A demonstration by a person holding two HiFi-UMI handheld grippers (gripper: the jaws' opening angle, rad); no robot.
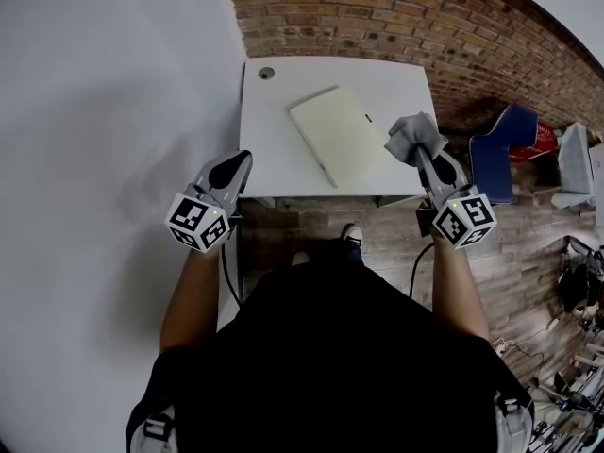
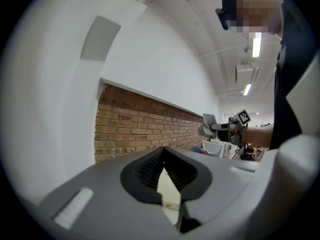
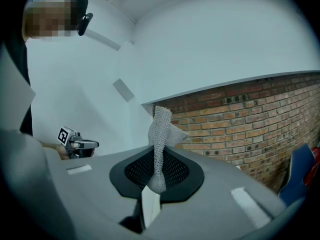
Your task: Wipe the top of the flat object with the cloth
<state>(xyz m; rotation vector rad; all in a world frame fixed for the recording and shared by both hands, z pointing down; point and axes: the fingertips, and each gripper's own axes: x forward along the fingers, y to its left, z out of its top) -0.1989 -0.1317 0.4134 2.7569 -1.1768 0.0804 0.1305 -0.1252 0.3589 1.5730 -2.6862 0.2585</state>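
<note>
A cream flat object (image 1: 342, 135) lies at an angle on the white table (image 1: 274, 149). My right gripper (image 1: 420, 154) is shut on a grey knitted cloth (image 1: 413, 137), held near the flat object's right edge. In the right gripper view the cloth (image 3: 161, 134) sticks up from between the jaws. My left gripper (image 1: 241, 159) hovers at the table's front left corner, jaws together with nothing in them. In the left gripper view its tips (image 2: 163, 151) meet, and the right gripper (image 2: 220, 127) with the cloth (image 2: 207, 126) shows far off. Both grippers point level toward the walls.
A small round grommet (image 1: 266, 73) sits at the table's back left corner. A brick wall (image 1: 377, 12) runs behind the table, a white wall on the left. A blue chair (image 1: 505, 149) and clutter (image 1: 576, 281) stand to the right.
</note>
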